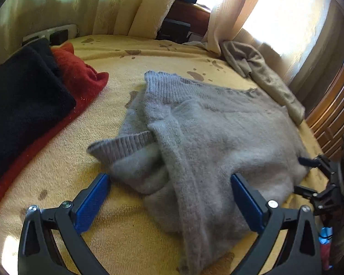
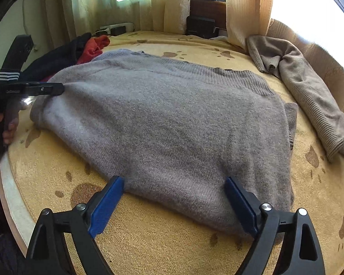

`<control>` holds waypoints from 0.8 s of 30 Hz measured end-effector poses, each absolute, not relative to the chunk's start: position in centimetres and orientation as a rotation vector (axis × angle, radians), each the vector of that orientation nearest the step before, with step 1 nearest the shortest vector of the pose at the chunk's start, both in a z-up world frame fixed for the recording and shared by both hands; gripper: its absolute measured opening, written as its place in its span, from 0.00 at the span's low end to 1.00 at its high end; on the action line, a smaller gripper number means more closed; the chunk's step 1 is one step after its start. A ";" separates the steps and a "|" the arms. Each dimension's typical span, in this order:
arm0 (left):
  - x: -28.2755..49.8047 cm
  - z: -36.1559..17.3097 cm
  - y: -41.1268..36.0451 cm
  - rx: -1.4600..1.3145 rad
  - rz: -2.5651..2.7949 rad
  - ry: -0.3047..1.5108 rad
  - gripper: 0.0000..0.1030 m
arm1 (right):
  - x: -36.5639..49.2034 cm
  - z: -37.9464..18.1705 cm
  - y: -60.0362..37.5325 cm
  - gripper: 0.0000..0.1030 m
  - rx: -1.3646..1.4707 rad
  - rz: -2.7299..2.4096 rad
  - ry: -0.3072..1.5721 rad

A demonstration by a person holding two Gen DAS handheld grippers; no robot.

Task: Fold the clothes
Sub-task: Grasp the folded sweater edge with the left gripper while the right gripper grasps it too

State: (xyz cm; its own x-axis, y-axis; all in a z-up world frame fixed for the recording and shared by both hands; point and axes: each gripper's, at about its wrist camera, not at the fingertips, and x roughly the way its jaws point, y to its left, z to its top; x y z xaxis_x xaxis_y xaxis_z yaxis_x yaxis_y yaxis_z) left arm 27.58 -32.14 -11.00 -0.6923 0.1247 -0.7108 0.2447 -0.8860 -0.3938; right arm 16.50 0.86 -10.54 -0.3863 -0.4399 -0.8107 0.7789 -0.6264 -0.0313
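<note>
A grey knitted sweater [image 1: 213, 133] lies spread on the yellow bed cover [image 1: 57, 160], with one sleeve folded across its left side, ribbed cuff [image 1: 123, 145] showing. It also fills the middle of the right wrist view [image 2: 162, 123]. My left gripper [image 1: 170, 178] is open and empty, its blue pads [image 1: 92, 202] on either side of the sweater's near edge. My right gripper [image 2: 174, 183] is open and empty, its blue pads [image 2: 106, 205] at the sweater's near edge. The right gripper also shows at the right edge of the left wrist view [image 1: 318, 176], and the left gripper at the left of the right wrist view [image 2: 45, 89].
A black garment [image 1: 23, 100] and a red garment [image 1: 78, 78] lie at the left. A beige sweater [image 2: 309, 91] lies at the right near the curtains [image 2: 247, 6]. A wooden panel [image 1: 334, 105] stands at the right. The bed's white edge [image 2: 13, 194] runs at the left.
</note>
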 end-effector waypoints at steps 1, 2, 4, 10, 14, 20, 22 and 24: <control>28.2 -11.0 -32.7 1.178 -2.739 0.803 1.00 | 16.7 -10.3 0.8 0.89 1.023 -2.065 0.525; 28.7 -10.9 -33.3 1.153 -2.742 0.879 1.00 | 17.3 -9.6 0.5 0.89 0.975 -2.060 0.514; 29.8 -10.9 -34.4 1.099 -2.730 1.007 1.00 | 18.9 -7.9 -0.4 0.89 0.862 -2.048 0.522; 30.7 -10.9 -35.5 1.034 -2.679 1.090 1.00 | 23.3 -5.6 -6.1 0.89 0.626 -1.919 0.684; 31.0 -11.1 -36.0 0.998 -2.662 1.161 1.00 | 23.6 -5.9 -9.6 0.89 0.641 -1.867 0.689; 31.3 -11.1 -36.3 0.977 -2.636 1.211 1.00 | 24.9 -6.7 -13.7 0.89 0.647 -1.722 0.636; 31.4 -11.2 -36.4 0.983 -2.626 1.224 1.00 | 26.2 -7.6 -15.1 0.89 0.626 -1.657 0.681; 31.4 -11.2 -36.5 0.986 -2.618 1.245 1.00 | 27.1 -8.4 -16.6 0.89 0.622 -1.607 0.711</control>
